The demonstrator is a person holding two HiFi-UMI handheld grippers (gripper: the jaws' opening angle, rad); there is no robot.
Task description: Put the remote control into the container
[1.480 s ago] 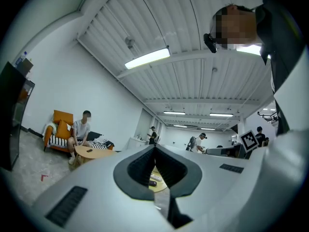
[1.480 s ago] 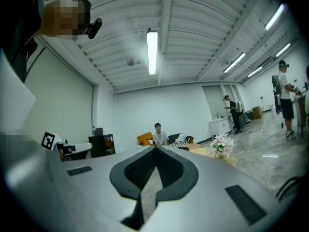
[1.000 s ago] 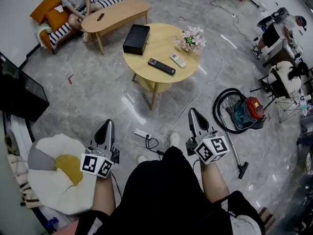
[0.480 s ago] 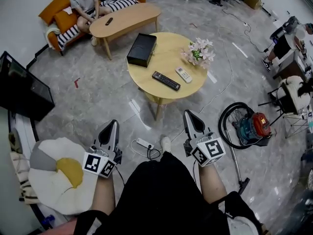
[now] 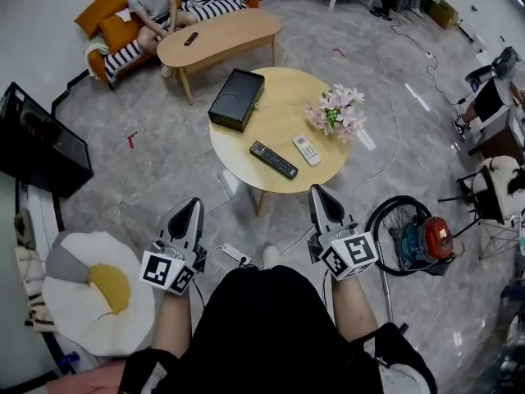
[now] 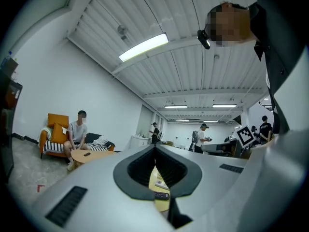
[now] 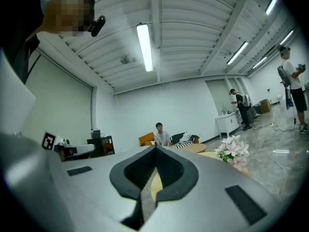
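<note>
The left gripper and right gripper both have their fingers closed, with nothing between them. The black remote lies on the round counter near its front edge, ahead of both sets of fingers and well apart from them. A white remote lies just beside it, and the container sits at the counter's far left.

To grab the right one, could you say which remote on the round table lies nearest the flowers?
The small white remote; the long black remote lies farther off.
</note>
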